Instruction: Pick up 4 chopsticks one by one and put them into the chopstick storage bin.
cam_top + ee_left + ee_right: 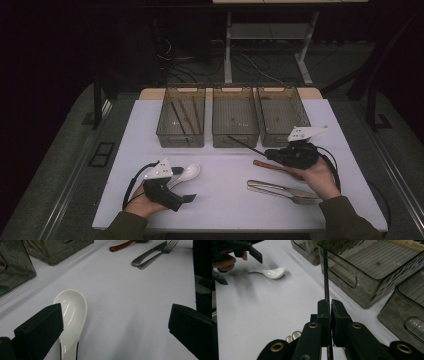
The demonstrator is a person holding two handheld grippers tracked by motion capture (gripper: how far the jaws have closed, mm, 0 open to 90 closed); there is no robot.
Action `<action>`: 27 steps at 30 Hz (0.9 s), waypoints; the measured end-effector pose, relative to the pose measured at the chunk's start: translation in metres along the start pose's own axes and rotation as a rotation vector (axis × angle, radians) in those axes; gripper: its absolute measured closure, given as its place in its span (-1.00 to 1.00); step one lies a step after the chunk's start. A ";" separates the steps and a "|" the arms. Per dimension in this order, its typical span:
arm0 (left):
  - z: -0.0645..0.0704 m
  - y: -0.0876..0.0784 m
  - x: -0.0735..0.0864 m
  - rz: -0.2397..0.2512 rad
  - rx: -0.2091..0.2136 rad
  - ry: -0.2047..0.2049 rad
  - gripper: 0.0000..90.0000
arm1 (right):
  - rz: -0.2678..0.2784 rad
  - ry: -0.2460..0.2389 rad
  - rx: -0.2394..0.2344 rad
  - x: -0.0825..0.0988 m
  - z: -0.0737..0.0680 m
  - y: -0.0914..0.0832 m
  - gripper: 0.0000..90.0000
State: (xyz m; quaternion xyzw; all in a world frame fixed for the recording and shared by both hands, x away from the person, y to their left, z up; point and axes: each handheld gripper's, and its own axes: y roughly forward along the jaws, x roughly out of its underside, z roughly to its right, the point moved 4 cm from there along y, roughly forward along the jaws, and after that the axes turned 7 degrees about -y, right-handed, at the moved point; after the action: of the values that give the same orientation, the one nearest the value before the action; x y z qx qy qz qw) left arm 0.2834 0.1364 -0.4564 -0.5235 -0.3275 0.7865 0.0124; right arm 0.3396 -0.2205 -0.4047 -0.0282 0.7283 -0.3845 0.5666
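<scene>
A white table (220, 200) stands on a dark floor (60, 165), with cables (170, 55) and the legs of a second table (227, 50) beyond its far edge. The table's near half lies largely bare, giving open room between the two hands; its far half is taken by three smoky translucent bins set side by side: the left bin (181, 136) (holding several dark sticks), the middle bin (235, 135) and the right bin (280, 137). Toward the near right edge lie a metal knife and fork (285, 191), touching each other, and just beyond them a brown-handled utensil (270, 166), partly hidden by the right hand. The right gripper (272, 153) is raised off the table ahead of the right hand, its jaws pressed together and pinching a thin black chopstick (326, 277); in the high view the stick juts leftward toward the near wall of the middle bin, its tip close to that wall. The left gripper (185, 190) rests low at the near left, jaws spread wide with nothing between the pads. A white ceramic spoon (72, 312) lies bowl-up just beside its left jaw.
</scene>
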 end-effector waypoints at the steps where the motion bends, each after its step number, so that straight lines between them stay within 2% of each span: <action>1: 0.000 0.000 0.000 0.000 -0.001 0.000 -1.00 | 0.000 0.001 0.002 -0.001 0.000 0.001 0.92; 14: 0.000 0.000 -0.001 0.006 0.000 0.000 -1.00 | -0.022 0.023 0.032 -0.024 -0.002 0.029 0.92; 18: 0.001 0.000 -0.001 0.007 -0.002 0.001 -1.00 | -0.010 0.051 0.044 -0.031 0.000 0.038 0.92; 27: 0.001 -0.001 -0.002 0.009 0.000 0.005 -1.00 | -0.020 0.072 0.073 -0.056 0.003 0.056 0.92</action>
State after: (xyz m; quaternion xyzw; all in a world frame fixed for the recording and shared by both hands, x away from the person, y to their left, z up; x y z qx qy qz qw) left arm 0.2831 0.1359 -0.4543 -0.5267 -0.3249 0.7854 0.0098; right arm 0.3845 -0.1562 -0.3926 -0.0011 0.7334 -0.4173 0.5366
